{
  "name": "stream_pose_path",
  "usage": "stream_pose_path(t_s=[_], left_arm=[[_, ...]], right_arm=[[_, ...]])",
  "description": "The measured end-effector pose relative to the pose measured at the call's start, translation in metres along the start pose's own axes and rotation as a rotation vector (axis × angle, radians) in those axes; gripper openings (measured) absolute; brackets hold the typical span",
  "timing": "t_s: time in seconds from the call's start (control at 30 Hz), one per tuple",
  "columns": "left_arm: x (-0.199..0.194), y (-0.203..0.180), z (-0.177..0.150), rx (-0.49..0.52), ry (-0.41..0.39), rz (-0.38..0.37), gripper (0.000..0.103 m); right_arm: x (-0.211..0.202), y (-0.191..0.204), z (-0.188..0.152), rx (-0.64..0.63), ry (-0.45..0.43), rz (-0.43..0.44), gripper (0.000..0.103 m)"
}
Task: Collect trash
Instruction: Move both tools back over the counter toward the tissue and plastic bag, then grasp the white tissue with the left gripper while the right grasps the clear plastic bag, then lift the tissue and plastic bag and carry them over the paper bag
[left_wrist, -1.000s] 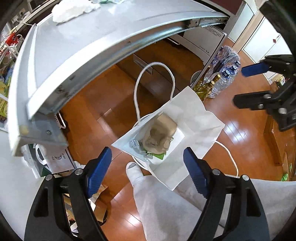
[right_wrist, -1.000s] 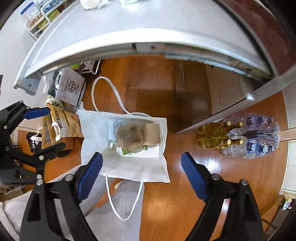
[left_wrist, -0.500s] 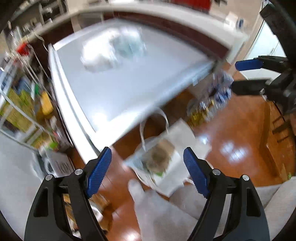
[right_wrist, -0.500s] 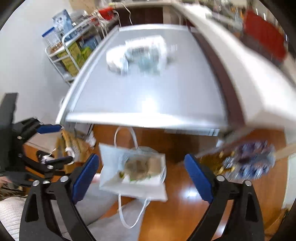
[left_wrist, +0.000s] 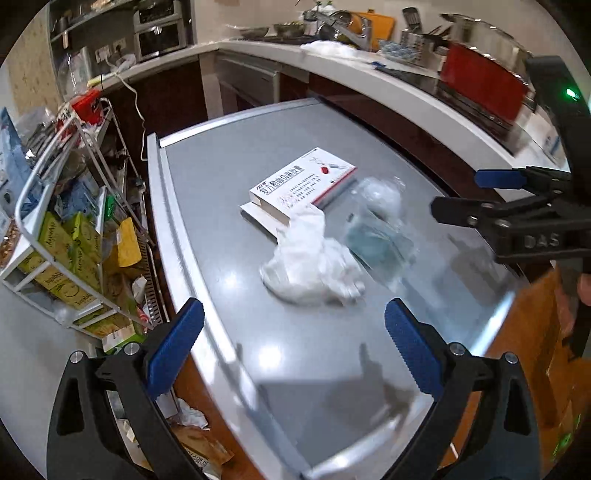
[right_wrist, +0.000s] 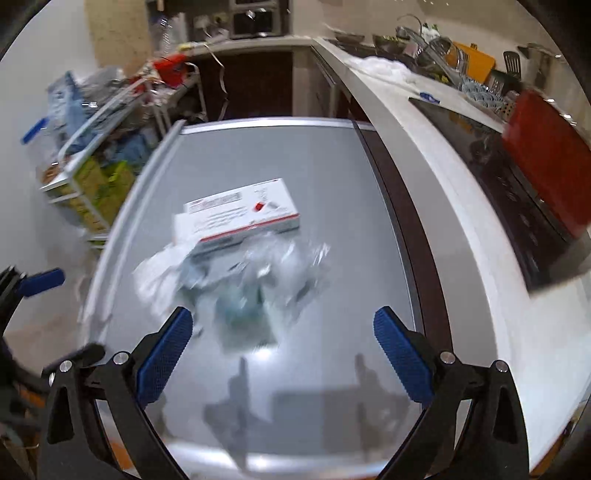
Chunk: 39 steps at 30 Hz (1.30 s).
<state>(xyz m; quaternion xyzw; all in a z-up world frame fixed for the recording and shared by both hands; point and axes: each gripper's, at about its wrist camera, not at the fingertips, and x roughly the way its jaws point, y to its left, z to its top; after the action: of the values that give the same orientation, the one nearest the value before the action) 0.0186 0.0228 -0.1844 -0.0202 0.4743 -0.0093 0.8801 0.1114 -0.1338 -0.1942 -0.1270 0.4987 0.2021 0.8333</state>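
Both hand-held grippers, left (left_wrist: 293, 347) and right (right_wrist: 282, 343), are held wide and empty. Crumpled tissue (left_wrist: 310, 266), clear wrapper (left_wrist: 376, 225) and box (left_wrist: 303, 182) lie mid-counter (left_wrist: 221, 206). The flimsy wrapper may slip if pinched shallowly.

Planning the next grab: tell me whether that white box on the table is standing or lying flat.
Lying flat: the box rests broad printed face up on the table.

one box (left_wrist: 301, 183), one tissue (left_wrist: 312, 266), one plastic wrapper (left_wrist: 376, 225).
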Motion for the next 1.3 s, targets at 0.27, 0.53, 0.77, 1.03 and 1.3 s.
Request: stream_pose_path(t_s=[0.27, 0.53, 0.77, 1.03, 1.3], left_arm=[[0.05, 0.011, 0.021, -0.084, 0.073, -0.033, 0.099], [0.073, 0.008, 0.024, -0.07, 0.094, -0.079, 0.095], [0.075, 0.003, 0.023, -0.046, 0.117, -0.144, 0.057], [0.051, 0.01, 0.02, -0.086, 0.078, -0.185, 0.056], [0.016, 0.01, 0.023, -0.081, 0.005, -0.165, 0.056]], right_arm=[[0.063, -0.012, 0.017, 0.17, 0.116, 0.102, 0.097], [0.086, -0.013, 0.016, 0.183, 0.168, 0.15, 0.067], [0.08, -0.019, 0.012, 0.167, 0.146, 0.177, 0.049], [0.057, -0.032, 0.018, 0.2, 0.08, 0.197, 0.049], [0.01, -0.029, 0.012, 0.157, -0.004, 0.215, 0.049]])
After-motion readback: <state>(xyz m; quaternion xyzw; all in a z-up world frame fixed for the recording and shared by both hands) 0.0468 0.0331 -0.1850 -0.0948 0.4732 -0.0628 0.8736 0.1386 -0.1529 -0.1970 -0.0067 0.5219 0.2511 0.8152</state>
